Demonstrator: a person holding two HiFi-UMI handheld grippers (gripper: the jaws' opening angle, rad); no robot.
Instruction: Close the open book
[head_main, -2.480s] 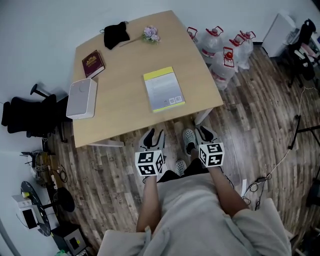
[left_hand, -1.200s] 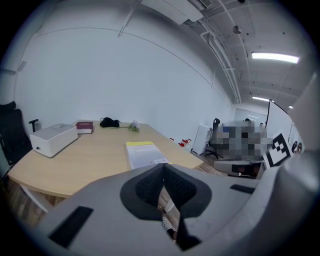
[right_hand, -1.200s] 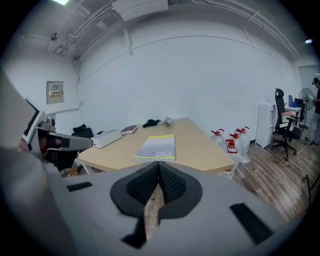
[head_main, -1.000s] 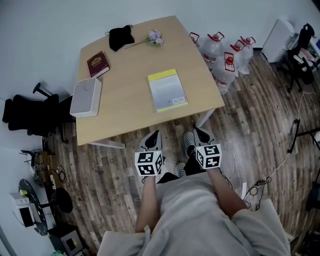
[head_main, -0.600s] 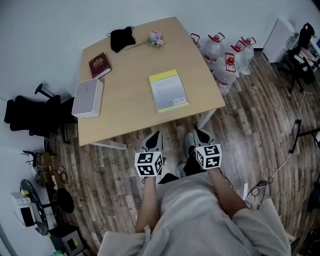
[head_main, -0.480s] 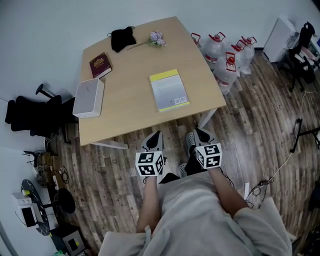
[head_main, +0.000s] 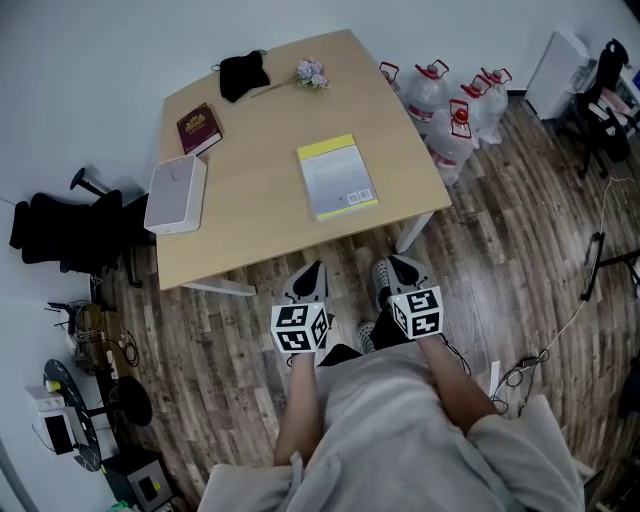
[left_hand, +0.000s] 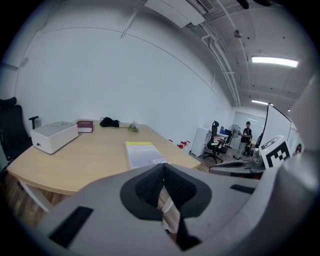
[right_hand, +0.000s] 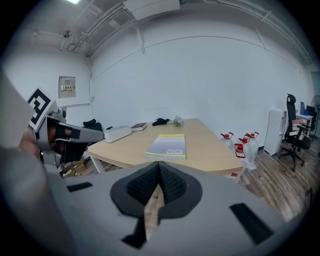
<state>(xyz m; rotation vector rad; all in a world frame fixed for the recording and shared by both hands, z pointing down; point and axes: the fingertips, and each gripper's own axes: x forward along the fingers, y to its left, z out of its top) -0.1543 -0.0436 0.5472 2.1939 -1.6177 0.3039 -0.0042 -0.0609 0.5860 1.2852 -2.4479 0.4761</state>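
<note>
- Wooden table (head_main: 250, 220) carries the book (head_main: 337, 177), flat and shut near my edge; closing looks done.
- My left gripper (head_main: 306, 280) and right gripper (head_main: 402, 272) sit clenched, empty, short of the table.

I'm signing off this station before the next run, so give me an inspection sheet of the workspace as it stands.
Surface: light wooden table, bearing five things.
Job's things: yellow-edged book lies flat and closed near the table's front edge.
Clutter: maroon book, white box, black cloth and small flowers along the left and far sides.
Grippers: left gripper and right gripper both shut, empty, held over the floor short of the table.
Cables: loose cable on the floor at the right.
Surroundings: water jugs beside the table, black office chair at the left.
</note>
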